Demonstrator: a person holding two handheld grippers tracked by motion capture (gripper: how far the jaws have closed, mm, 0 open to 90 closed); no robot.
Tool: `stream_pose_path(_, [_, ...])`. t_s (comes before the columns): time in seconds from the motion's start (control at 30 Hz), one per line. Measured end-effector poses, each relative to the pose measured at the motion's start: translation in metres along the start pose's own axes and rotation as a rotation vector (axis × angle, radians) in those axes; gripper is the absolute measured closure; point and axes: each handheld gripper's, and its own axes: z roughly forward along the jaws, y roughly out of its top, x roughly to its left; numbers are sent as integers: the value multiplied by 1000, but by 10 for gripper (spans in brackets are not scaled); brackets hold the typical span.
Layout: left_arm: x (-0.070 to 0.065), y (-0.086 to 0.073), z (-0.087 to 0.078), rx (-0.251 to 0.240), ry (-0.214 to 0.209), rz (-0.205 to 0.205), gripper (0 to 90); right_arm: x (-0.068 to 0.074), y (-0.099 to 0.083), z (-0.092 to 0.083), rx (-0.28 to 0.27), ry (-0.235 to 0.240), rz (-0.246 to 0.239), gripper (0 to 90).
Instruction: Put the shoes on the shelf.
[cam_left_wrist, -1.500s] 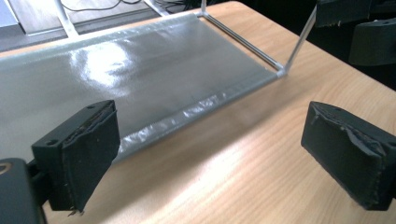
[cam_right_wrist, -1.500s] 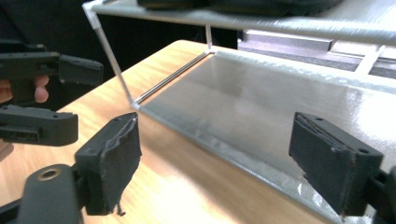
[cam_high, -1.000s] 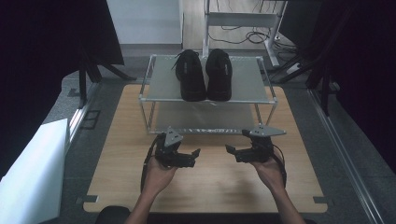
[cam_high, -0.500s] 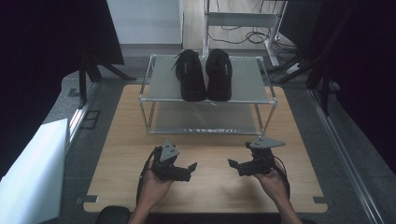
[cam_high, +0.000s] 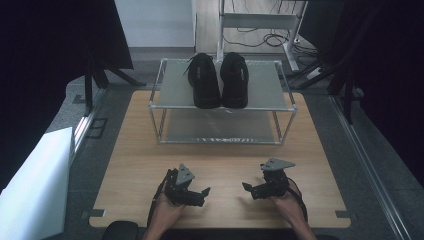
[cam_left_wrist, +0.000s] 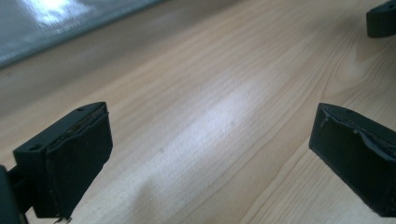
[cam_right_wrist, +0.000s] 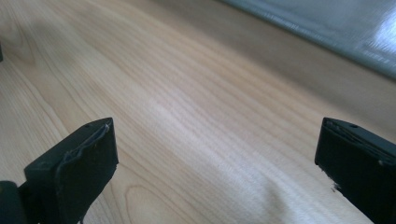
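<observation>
Pair of black shoes (cam_high: 220, 80) sits side by side on the top shelf of the metal rack (cam_high: 285, 107), toes toward the person, heels at the rack's back edge. Left shoe's laces spill over toward the rack's left side. The rack's lower shelf looks bare.

Both grippers are well short of the rack, low over the desk (cam_high: 125, 150) on its near side. Left gripper (cam_high: 192, 192): fingers (cam_left_wrist: 74, 158) spread wide, nothing between them, just wood grain below. Right gripper (cam_high: 257, 190): same, fingers (cam_right_wrist: 77, 163) at full spread, empty.

Handling guess on the shoes:
- Light to moderate weight, one per gripper should be fine.
- Uppers look soft (fabric or leather, can't tell which), so they'll give under a pinch; sole and heel counter are stiffer.
- Not fragile, not slippery. Dull finish, should grip well.
- Loose laces may snag on the rack's rail.

Where to grab: heel collar or side wall near the opening, one finger inside and one outside. That's the firmest thin edge. Pinching across the toe box is probably too wide and it'll squash. Shoes touch or nearly touch each other, so come in from the outer sides of the rack rather than down the middle.
</observation>
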Motion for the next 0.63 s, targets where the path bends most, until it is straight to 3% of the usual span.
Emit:
stream_pose_path(0.33, [-7,-10,20,90,10,41,0,4,-12,18,48,4,-45,0])
stream_pose_path(0.43, [-8,-10,23,108,11,44,0,4,-15,22,66,13,-51,0])
stream_pose_path(0.47, [-9,-10,24,115,17,48,0,4,-16,25,103,10,-59,0])
stream_pose_path(0.63, [-7,-10,26,148,12,40,0,4,-17,25,110,-4,-69,0])
